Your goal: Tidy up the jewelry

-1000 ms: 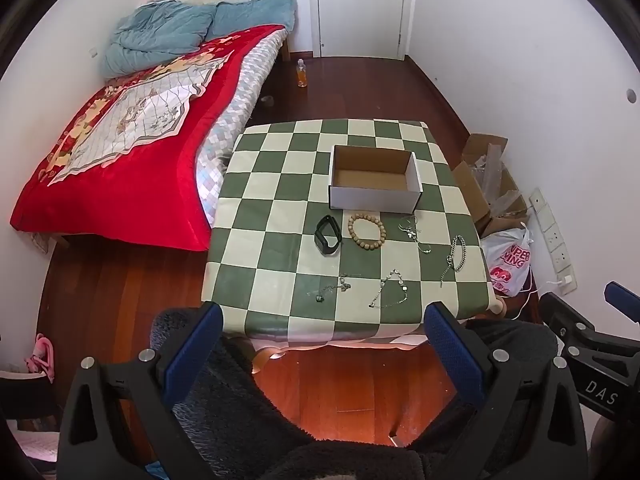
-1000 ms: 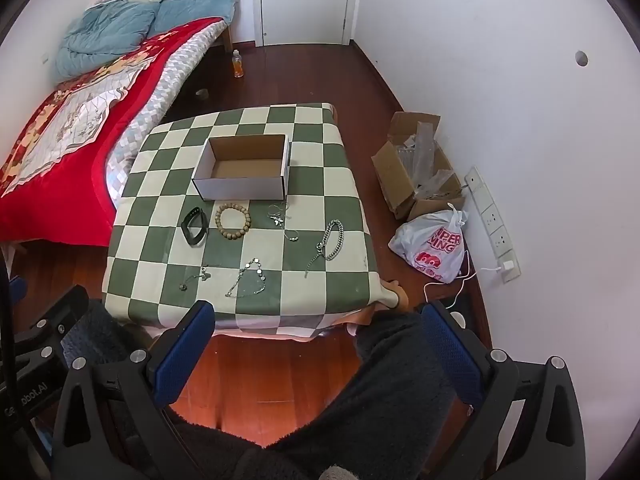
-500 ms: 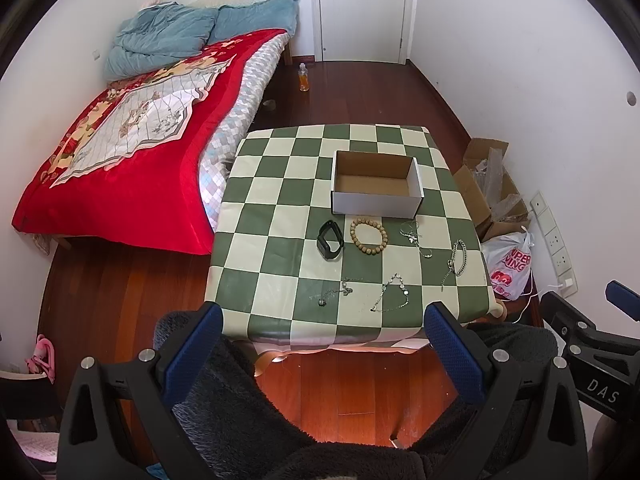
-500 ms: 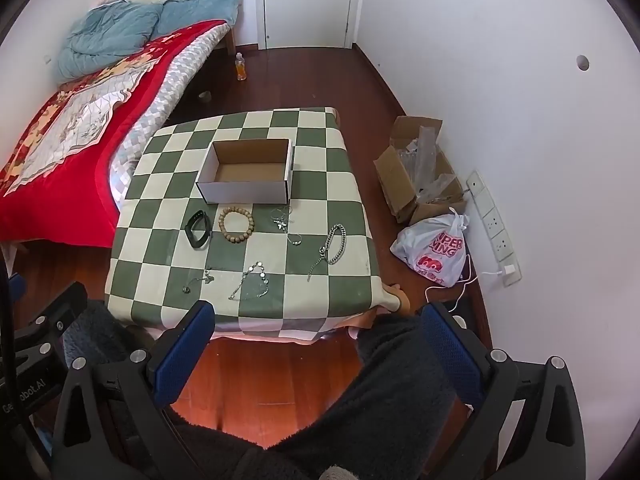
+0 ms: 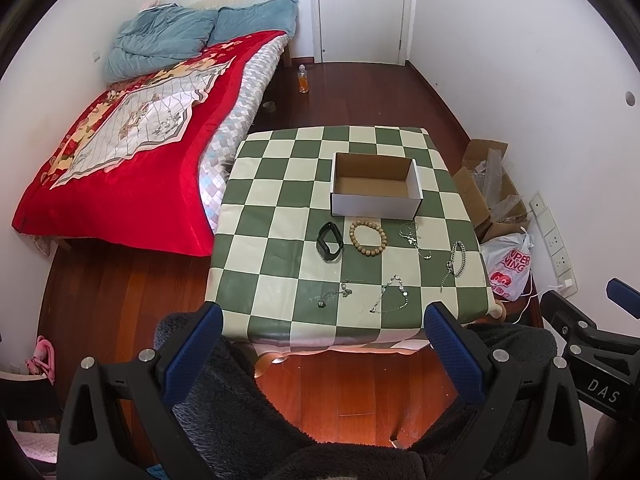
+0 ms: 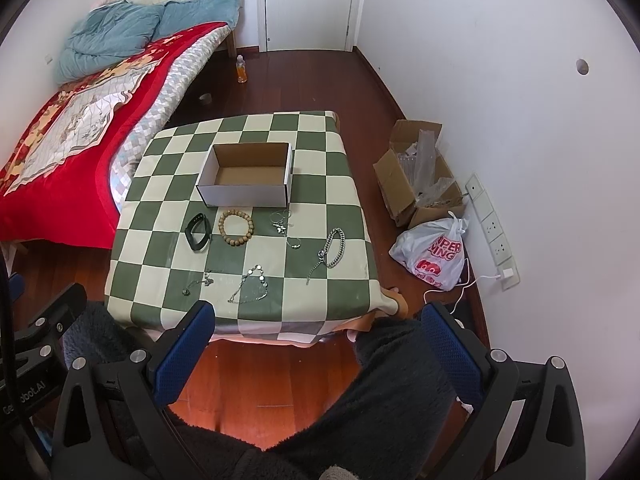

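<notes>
Both cameras have drawn slightly back and up since 1 second ago, so the table (image 5: 280, 216) sits lower in view; nothing on it has shifted. 6 pieces of jewelry lie on the green-and-cream checkered cloth: a black band (image 5: 330, 241), a wooden bead bracelet (image 5: 368, 233), a thin silver chain (image 5: 414, 236), a chunky silver chain (image 5: 456, 258), and 2 fine necklaces (image 5: 390, 294) near the front edge. An open cardboard box (image 5: 375, 200) stands just behind them. The left gripper (image 5: 320, 320) and right gripper (image 6: 318, 316) hover above dark fleece-clad knees, jaws spread wide, holding nothing. Around the table: red-quilted bed (image 5: 120, 160), dark wood floor, white door (image 5: 362, 8), and a plastic bag (image 6: 434, 252) by the wall.
</notes>
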`<state>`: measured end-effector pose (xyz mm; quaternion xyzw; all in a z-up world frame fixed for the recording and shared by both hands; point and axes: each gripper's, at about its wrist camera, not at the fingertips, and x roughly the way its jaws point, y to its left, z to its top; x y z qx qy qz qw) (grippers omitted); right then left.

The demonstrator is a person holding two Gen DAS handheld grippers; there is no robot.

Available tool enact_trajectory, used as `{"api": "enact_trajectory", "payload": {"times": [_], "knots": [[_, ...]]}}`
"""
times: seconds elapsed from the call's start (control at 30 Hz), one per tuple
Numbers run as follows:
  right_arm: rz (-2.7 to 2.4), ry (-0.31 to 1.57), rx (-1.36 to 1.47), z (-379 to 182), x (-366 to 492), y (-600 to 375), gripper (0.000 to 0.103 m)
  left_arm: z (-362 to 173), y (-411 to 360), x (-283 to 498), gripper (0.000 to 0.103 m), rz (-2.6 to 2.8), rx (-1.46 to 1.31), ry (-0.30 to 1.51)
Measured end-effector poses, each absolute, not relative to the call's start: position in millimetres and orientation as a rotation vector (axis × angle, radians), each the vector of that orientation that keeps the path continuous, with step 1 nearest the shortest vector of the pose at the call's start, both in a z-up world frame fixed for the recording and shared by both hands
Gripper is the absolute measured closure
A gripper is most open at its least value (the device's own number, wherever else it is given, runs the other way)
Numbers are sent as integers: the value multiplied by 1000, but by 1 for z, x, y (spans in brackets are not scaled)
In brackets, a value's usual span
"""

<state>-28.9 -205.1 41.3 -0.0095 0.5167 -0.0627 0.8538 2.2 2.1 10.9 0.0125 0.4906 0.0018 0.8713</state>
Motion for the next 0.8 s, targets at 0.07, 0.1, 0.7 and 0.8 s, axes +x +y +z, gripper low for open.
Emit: {"api": "enact_trajectory", "payload": {"times": [0.07, 0.1, 0.7, 0.8], "knots": [[-131, 1088, -19, 41, -29, -205, 0, 11, 2, 2, 0, 4, 26, 1024], [-131, 1088, -19, 41, -29, -205, 0, 11, 2, 2, 0, 3, 26, 1025], [-134, 1087, -24, 41, -29, -206, 0, 12, 0, 1, 0, 7, 38, 1022], [-134, 1085, -20, 41, -30, -204, 0, 13, 0, 0, 0, 6, 38, 1020]]}}
